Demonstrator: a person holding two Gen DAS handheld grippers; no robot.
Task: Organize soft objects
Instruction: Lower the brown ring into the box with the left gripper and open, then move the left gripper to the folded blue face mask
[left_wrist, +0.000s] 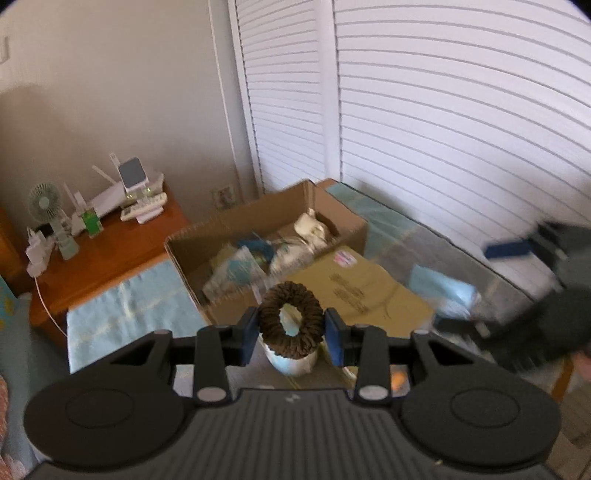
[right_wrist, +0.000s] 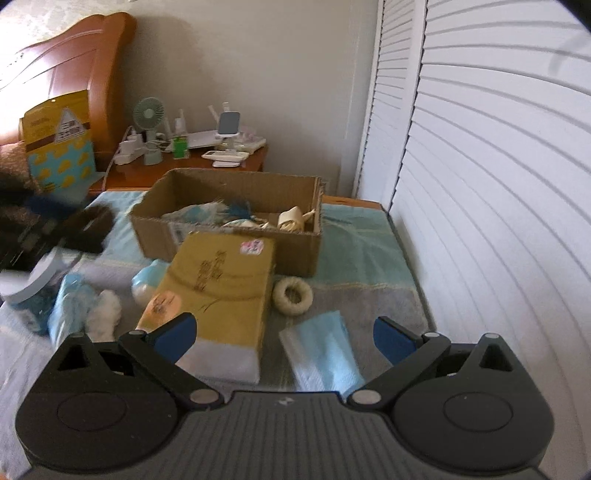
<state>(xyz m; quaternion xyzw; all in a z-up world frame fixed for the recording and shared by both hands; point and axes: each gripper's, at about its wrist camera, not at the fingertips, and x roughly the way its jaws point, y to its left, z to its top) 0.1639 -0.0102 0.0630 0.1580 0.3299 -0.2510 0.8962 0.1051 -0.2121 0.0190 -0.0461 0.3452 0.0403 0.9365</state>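
I had the bed (right_wrist: 369, 258) spread before me under its blue and grey towel, and the open cardboard box (right_wrist: 229, 218) sat at about twelve o'clock from my right gripper (right_wrist: 284, 338). I judged the tidying partly done: the box already held several soft pieces, pale and blue, though I could not name each one. Plenty was left outside it. A flat yellow-brown carton (right_wrist: 218, 291) lay against the box's near wall, and around it lay a folded blue cloth (right_wrist: 325, 354) at six o'clock, a cream scrunchie (right_wrist: 293, 295) just at the carton's three o'clock, a white fluffy piece (right_wrist: 105, 314) and blue soft items at nine o'clock.

My right gripper's blue pads (right_wrist: 177, 338) stood as far apart as they go, with nothing pinched between them; the carton's near end and the blue cloth merely showed through the gap below.

My left gripper (left_wrist: 291, 332) was nearly closed, its pads (left_wrist: 336, 341) clamped on either side of a brown scrunchie (left_wrist: 290, 319), held up clear of the bed with the box (left_wrist: 258, 236) at twelve o'clock beyond it. I reckoned that scrunchie was bound for the box next.
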